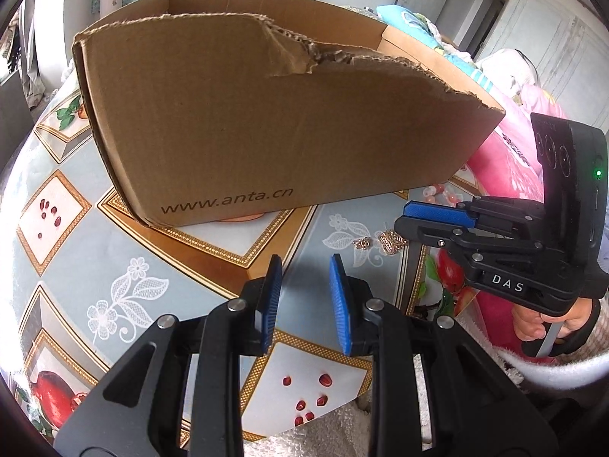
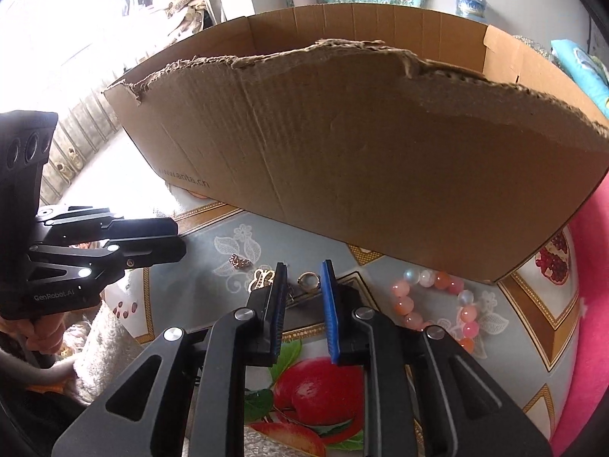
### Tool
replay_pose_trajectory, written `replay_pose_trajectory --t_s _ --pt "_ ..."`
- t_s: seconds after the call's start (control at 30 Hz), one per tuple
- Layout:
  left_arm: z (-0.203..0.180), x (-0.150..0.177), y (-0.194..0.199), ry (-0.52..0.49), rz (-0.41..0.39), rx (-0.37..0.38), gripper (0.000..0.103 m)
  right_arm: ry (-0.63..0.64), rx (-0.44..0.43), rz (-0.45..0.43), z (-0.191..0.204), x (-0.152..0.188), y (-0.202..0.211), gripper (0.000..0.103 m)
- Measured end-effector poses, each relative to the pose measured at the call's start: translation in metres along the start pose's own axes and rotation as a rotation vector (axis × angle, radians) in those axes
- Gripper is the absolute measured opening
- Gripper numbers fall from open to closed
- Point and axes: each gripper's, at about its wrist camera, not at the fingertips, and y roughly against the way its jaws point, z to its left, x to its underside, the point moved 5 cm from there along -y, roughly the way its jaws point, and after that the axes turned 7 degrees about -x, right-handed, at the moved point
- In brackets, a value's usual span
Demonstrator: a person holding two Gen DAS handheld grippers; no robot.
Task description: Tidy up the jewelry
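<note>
Small gold jewelry lies on the patterned tablecloth in front of a torn cardboard box (image 2: 380,152). In the right wrist view there is a gold ring (image 2: 308,281), a butterfly pendant (image 2: 260,280) and a small gold piece (image 2: 239,261). My right gripper (image 2: 302,266) stands narrowly open just short of the ring, with nothing pressed between its blue pads. A pink and white bead bracelet (image 2: 437,304) lies to its right. My left gripper (image 1: 304,261) is open and empty, pointing down at the cloth short of the gold pieces (image 1: 392,242). The right gripper (image 1: 401,217) hovers just above them.
The box (image 1: 266,122) fills the far side and stands close behind the jewelry. The left gripper (image 2: 177,242) reaches in from the left. A pink cloth (image 2: 593,304) lies at the right edge. A person's hand (image 1: 533,323) holds the right gripper's handle.
</note>
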Motion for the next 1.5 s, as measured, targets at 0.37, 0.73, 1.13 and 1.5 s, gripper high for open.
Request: replay_pose_trajectory --t_s 0.37,0.73,1.13,1.5 --pt "-0.001 0.000 0.001 -0.010 0.000 -0.002 0.024 -0.080 -0.052 0.010 -0.012 -0.001 0.001 0.006" --pt "-0.003 0.000 0.000 -0.021 0.004 -0.005 0.025 -0.056 -0.092 0.080 -0.006 0.011 0.005 0.006" --pt "-0.029 0.003 0.001 -0.113 -0.008 0.022 0.025 -0.115 -0.044 0.068 -0.028 0.029 0.026 0.006" --pt "-0.086 0.008 -0.004 -0.273 -0.027 0.088 0.025 -0.198 -0.102 0.010 -0.052 0.034 0.045 0.006"
